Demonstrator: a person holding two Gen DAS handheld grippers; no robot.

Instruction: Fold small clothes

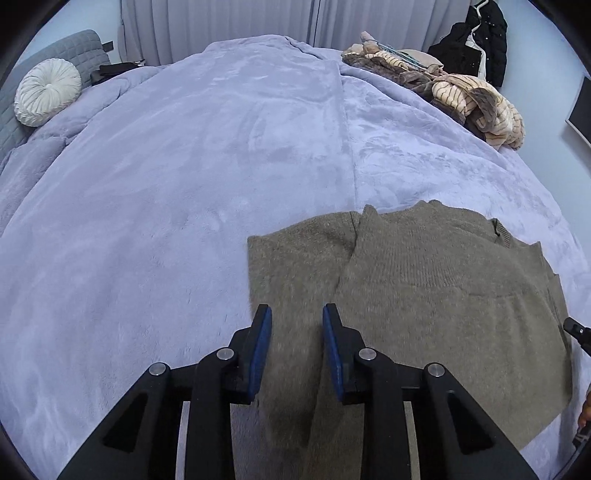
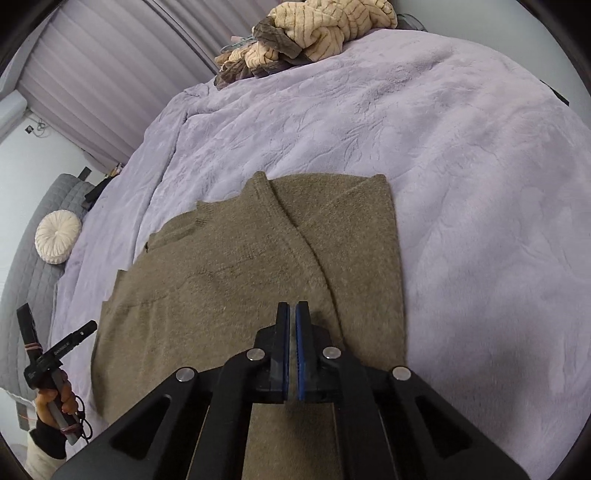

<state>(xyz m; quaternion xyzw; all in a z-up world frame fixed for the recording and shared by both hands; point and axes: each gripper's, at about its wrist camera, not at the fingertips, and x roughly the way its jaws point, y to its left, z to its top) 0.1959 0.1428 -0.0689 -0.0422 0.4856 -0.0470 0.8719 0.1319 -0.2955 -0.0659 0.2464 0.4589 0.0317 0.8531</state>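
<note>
An olive-brown knitted sweater (image 1: 424, 295) lies flat on the lilac blanket (image 1: 184, 184), with one side panel folded in over its body. My left gripper (image 1: 297, 314) hovers open over the sweater's left part, and nothing sits between its blue pads. In the right wrist view the sweater (image 2: 221, 288) fills the middle. My right gripper (image 2: 293, 306) is shut with its tips down at the knit beside the folded edge. Whether it pinches cloth I cannot tell. A hand holds the left gripper (image 2: 55, 354) at the far left.
A heap of beige striped and brown clothes (image 1: 472, 96) lies at the bed's far right corner (image 2: 321, 33). A round white cushion (image 1: 46, 92) rests against a grey quilted headboard (image 1: 74, 44). A black coat (image 1: 480, 44) hangs by the wall. Curtains hang behind the bed.
</note>
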